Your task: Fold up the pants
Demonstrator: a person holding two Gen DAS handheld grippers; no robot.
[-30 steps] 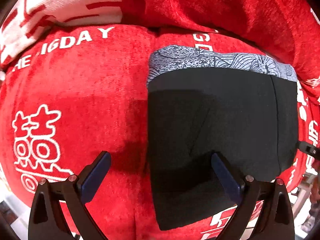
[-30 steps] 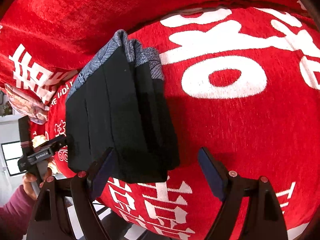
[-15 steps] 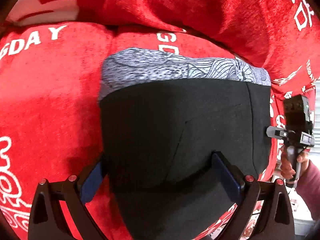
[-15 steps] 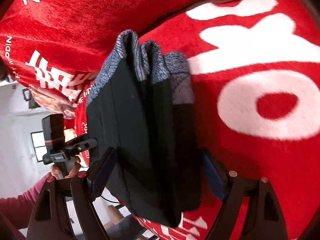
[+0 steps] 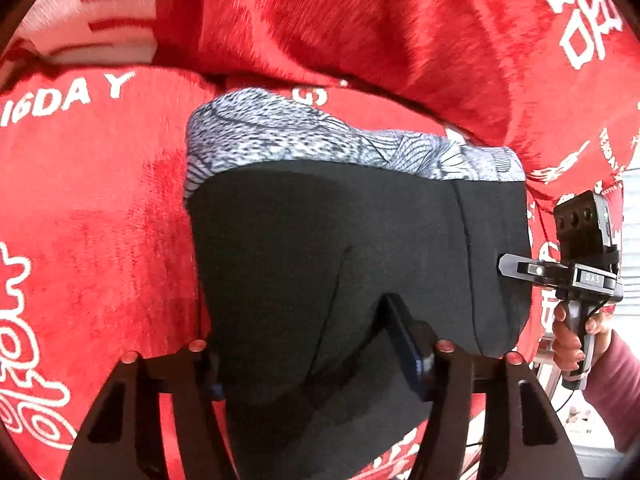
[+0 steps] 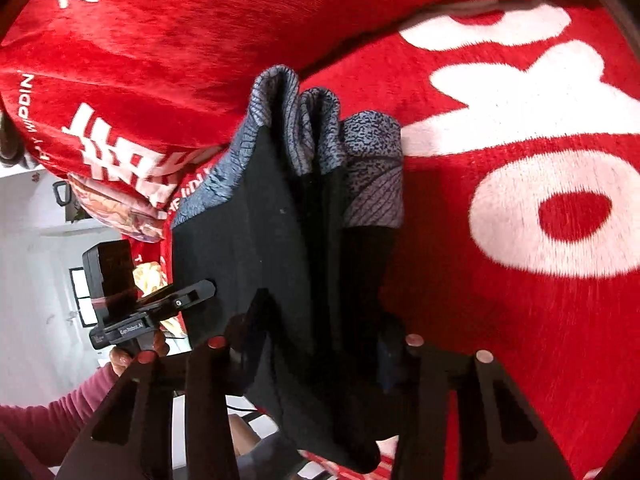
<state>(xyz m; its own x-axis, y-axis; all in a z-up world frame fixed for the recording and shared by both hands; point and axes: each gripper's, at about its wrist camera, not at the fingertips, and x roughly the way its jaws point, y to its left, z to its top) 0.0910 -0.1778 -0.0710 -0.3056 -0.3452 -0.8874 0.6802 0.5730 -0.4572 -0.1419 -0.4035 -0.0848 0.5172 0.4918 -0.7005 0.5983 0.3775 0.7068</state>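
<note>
The left gripper (image 5: 304, 344), jaws just closing, is pinching the near edge of the folded black pants with a grey patterned waistband (image 5: 360, 248), and the right gripper (image 6: 320, 344), jaws likewise just closing, is clamping the stacked layers at the bundle's side edge. The pants are lying on a red plush blanket with white lettering (image 5: 100, 200), whose bare stretches are spreading out on both sides.

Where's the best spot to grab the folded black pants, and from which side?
Probably the near, plain black edge of the pants, coming from the side opposite the patterned waistband. The stacked layers end there in one thick edge. Both the left gripper and right gripper have just been closing on it.
</note>
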